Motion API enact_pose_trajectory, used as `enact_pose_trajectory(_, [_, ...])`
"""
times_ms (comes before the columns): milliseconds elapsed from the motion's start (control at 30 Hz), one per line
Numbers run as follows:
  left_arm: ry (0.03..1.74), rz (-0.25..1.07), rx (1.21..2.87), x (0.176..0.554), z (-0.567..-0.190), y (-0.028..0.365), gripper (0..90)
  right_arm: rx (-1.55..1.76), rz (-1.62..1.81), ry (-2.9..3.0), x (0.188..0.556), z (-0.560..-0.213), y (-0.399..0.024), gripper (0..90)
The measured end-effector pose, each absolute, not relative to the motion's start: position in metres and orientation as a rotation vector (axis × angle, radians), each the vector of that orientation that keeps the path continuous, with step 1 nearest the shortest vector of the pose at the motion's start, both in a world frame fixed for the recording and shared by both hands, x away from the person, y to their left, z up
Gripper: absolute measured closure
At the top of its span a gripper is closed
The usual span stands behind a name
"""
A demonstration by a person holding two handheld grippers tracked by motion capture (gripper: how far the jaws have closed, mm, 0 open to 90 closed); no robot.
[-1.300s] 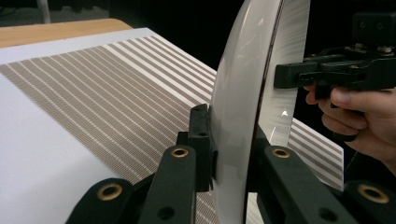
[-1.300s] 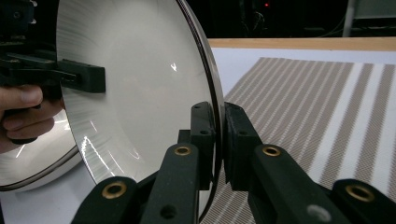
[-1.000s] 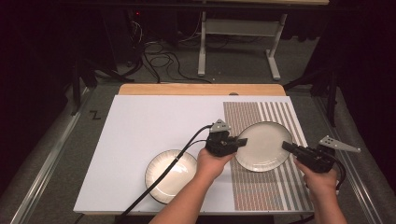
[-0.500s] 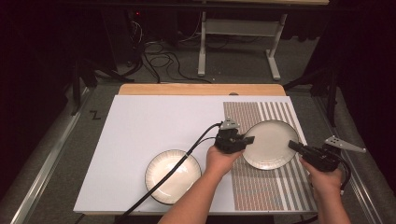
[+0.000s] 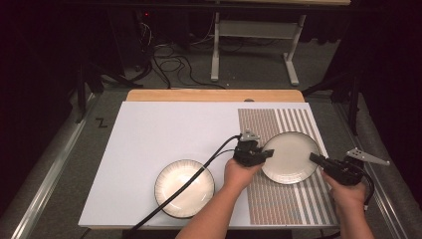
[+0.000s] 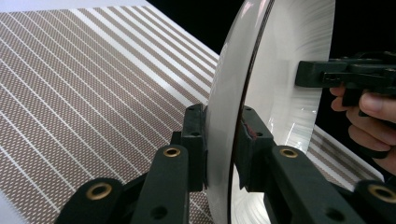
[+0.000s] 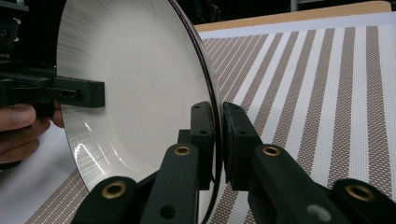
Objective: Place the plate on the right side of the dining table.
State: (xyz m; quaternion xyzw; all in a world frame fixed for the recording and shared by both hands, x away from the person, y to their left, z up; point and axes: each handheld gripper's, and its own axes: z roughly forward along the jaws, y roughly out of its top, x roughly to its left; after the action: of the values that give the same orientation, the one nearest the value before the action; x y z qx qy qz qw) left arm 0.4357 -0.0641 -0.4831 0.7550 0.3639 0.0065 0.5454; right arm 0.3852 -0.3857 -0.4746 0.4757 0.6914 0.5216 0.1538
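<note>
Plate (image 5: 289, 157) held level between both grippers: rim clamped in right gripper (image 7: 216, 122), rim between left gripper (image 6: 219, 128) jaws, these just opening slightly (pads near, seemingly touching). Carried over striped mat (image 5: 278, 204); second plate (image 5: 184, 187) untouched; set-down pending.

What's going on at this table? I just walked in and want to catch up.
A person is holding one plate between two hand-held grippers over the striped mat. The left gripper grips its left rim and the right gripper its right rim, each with a jaw on either face of the rim. The left jaws have just been opening slightly, with the rim between them. A second plate lies untouched on the white board.
</note>
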Motion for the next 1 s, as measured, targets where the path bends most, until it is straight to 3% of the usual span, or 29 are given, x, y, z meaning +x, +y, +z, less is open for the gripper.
enact_pose_trajectory(733, [0.912,0.075,1.840,0.435,-0.490,-0.071,70.6,1.366,1.448,1.987,0.386,-0.481,-0.384,85.8])
enact_pose_trajectory(800, [0.913,0.106,1.863,0.434,-0.490,-0.073,67.1,1.367,1.449,1.994,0.386,-0.481,-0.383,86.2])
enact_pose_trajectory(1000, [0.938,0.185,1.853,0.431,-0.482,-0.073,34.7,1.367,1.435,1.998,0.387,-0.482,-0.381,86.4])
